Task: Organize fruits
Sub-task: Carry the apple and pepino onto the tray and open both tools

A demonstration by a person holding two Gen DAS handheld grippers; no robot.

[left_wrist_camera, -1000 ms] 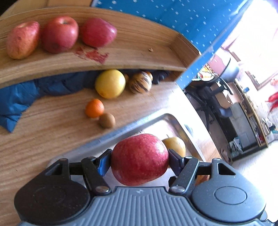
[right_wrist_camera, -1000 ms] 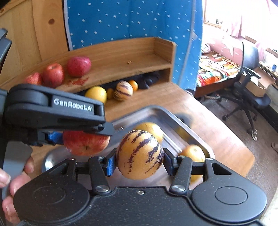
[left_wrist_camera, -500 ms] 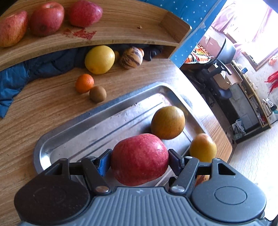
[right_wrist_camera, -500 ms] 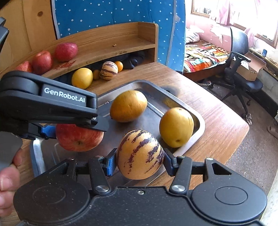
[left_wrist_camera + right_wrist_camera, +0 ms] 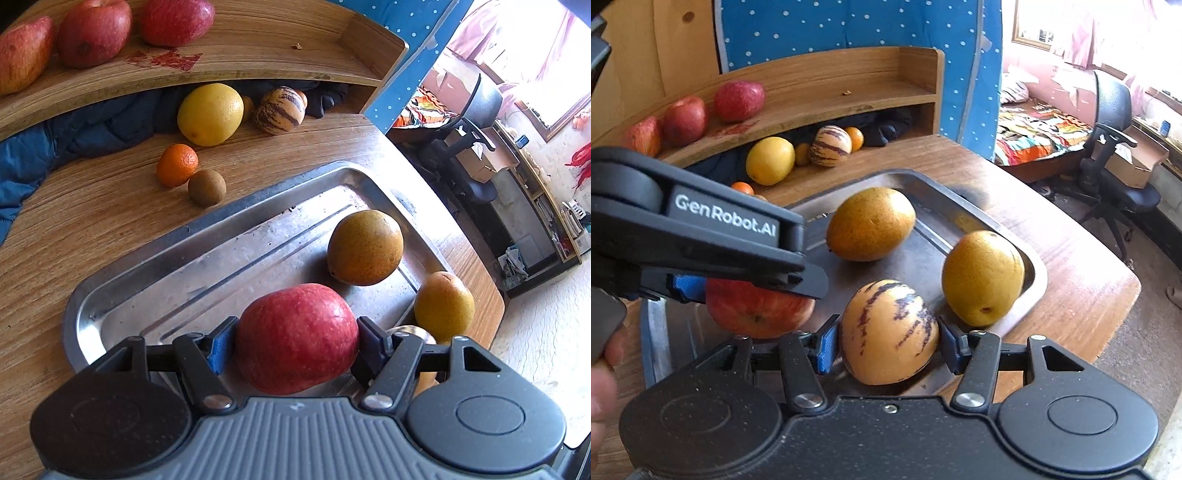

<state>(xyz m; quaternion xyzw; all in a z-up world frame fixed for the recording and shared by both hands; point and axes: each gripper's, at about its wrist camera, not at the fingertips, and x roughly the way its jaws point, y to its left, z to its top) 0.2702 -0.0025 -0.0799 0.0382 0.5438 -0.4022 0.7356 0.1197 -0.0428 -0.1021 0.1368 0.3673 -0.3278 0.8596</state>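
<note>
A red apple [image 5: 297, 338] sits clamped between the fingers of my left gripper [image 5: 295, 349], low over the near part of the steel tray [image 5: 207, 221]. My right gripper [image 5: 889, 349] is shut on a yellow melon with purple stripes [image 5: 889, 325], just over the tray's [image 5: 1034, 266] front edge. The right wrist view shows the held apple [image 5: 757, 314] to the left of the melon. Two yellow-brown fruits lie in the tray [image 5: 365, 247] [image 5: 443, 306]. Three red apples [image 5: 92, 33] rest on the wooden shelf [image 5: 258, 48].
Under the shelf lie a yellow citrus [image 5: 210, 112], a second striped melon [image 5: 280, 109], a tangerine [image 5: 176, 164] and a kiwi [image 5: 207, 186], beside a blue cloth [image 5: 55, 147]. The table's edge runs close right of the tray. An office chair [image 5: 1115, 147] stands beyond. A hand [image 5: 602, 369] holds the left gripper.
Both grippers have drawn back from the shelf and come down over the tray, each still holding its fruit. The whole tray and its two yellow-brown fruits have come into view.
</note>
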